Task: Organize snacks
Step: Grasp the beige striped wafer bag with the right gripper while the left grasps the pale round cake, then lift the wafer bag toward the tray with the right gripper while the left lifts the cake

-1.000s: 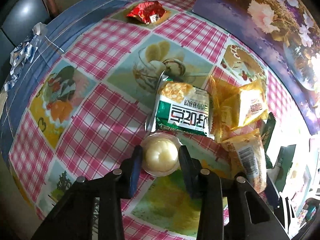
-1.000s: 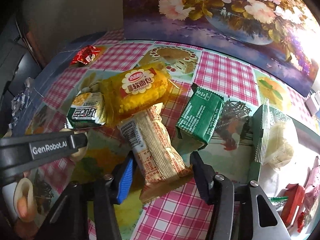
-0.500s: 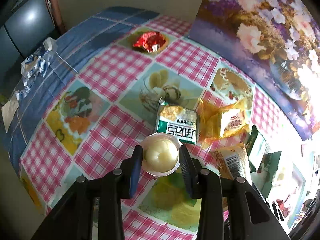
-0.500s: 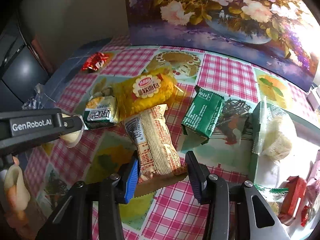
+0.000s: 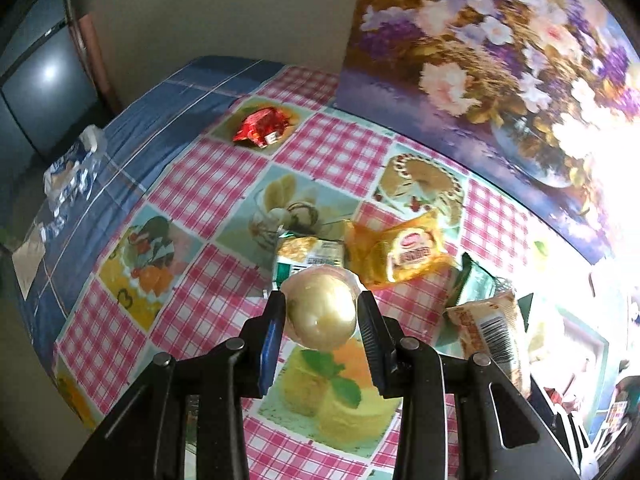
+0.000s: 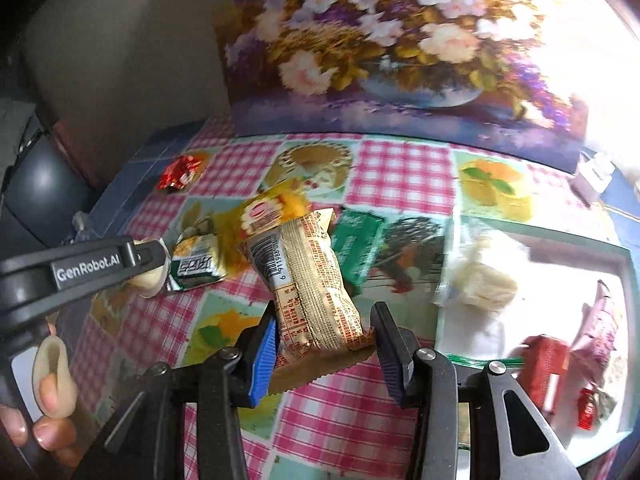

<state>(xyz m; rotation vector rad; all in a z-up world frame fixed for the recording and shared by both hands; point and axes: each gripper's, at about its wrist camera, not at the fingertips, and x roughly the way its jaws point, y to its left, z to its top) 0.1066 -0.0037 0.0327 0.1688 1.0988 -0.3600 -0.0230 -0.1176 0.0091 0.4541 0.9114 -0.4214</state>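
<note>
Jelly cup [image 5: 322,312] above tablecloth [image 5: 224,312], wafer pack [image 6: 312,284] right of it

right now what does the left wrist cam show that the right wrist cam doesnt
Only the left wrist view: the round jelly cup seen whole, clamped in the left gripper.
Only the right wrist view: the white tray with red packets, and the right gripper around the beige packet.
Both: red wrapper, yellow bread packet, flower painting.

Black tongs [image 5: 322,312], blue ribbed pads [image 6: 264,354]
</note>
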